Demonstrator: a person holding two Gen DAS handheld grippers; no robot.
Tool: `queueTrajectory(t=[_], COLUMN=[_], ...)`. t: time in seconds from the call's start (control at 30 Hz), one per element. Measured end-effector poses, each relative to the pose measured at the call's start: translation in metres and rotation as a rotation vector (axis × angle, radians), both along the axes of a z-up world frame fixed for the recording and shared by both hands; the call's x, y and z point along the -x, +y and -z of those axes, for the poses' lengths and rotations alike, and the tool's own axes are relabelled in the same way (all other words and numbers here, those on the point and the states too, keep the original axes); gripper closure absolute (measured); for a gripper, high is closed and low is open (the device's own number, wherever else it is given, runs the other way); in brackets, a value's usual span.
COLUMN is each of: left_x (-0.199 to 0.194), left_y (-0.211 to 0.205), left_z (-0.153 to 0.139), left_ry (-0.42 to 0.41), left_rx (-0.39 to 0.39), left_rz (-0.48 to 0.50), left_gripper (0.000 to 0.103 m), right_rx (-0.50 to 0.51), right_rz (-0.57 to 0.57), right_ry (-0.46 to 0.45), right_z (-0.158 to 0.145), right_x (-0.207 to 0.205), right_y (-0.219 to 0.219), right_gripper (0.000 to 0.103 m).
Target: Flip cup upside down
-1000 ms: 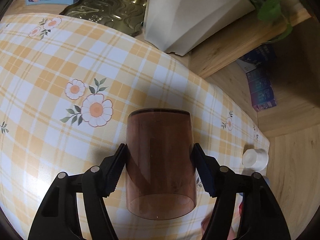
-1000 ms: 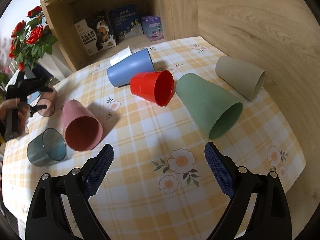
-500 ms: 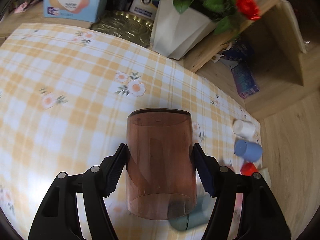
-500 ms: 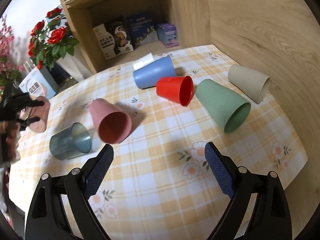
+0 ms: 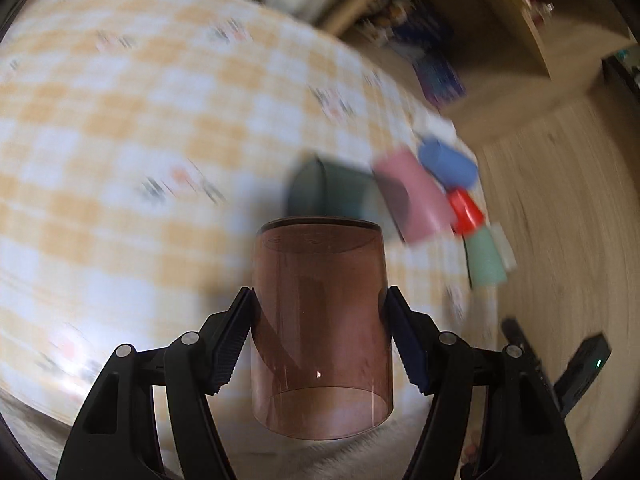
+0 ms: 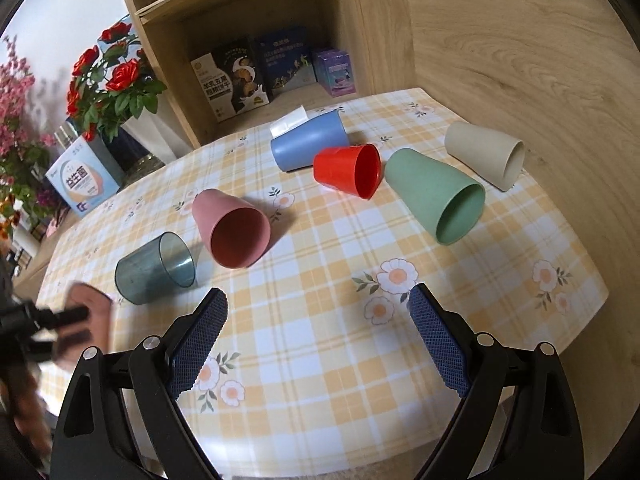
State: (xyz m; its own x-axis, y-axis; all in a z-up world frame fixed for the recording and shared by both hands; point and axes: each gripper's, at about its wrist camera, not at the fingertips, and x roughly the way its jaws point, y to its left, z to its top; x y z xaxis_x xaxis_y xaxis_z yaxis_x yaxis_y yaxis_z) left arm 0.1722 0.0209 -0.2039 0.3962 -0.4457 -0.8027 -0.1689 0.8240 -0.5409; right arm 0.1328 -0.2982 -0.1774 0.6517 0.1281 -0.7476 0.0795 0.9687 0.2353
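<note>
Fingers of our left gripper point(image 5: 318, 334) clamp the brown translucent cup point(image 5: 320, 328) by its sides, above the checked tablecloth point(image 5: 120, 160); our right gripper point(image 6: 318, 336) hovers wide open, holding nothing.

I am in a home living space, at a round table point(image 6: 320, 280) under a yellow checked cloth printed with daisies. A wooden shelf unit point(image 6: 248, 12) beside it holds snack boxes point(image 6: 230, 80), and a white vase of red roses point(image 6: 116, 80) stands near a tissue box point(image 6: 82, 180). Plastic drinking cups point(image 6: 236, 228) lie scattered on the cloth.
</note>
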Motion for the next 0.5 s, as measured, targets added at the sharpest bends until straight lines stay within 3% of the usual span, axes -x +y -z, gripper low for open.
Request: queueTrajectory(t=[0.2,0.5], left_x=[-0.001,0.004], left_y=[-0.050,-0.076], left_z=[0.025,0.045], left_ry=[0.014,-0.002], left_rx=[0.026,-0.034], left_rz=[0.049,0.072], left_gripper=[0.038,0.038], right_rx=[0.004,0.009], right_rz=[0.005,0.021], right_ry=[-0.006,0.004], right_z=[-0.003,0.000], right_x=[0.007,0.011], right_y=[-0.005,-0.016], right_gripper=[0.014,0.014])
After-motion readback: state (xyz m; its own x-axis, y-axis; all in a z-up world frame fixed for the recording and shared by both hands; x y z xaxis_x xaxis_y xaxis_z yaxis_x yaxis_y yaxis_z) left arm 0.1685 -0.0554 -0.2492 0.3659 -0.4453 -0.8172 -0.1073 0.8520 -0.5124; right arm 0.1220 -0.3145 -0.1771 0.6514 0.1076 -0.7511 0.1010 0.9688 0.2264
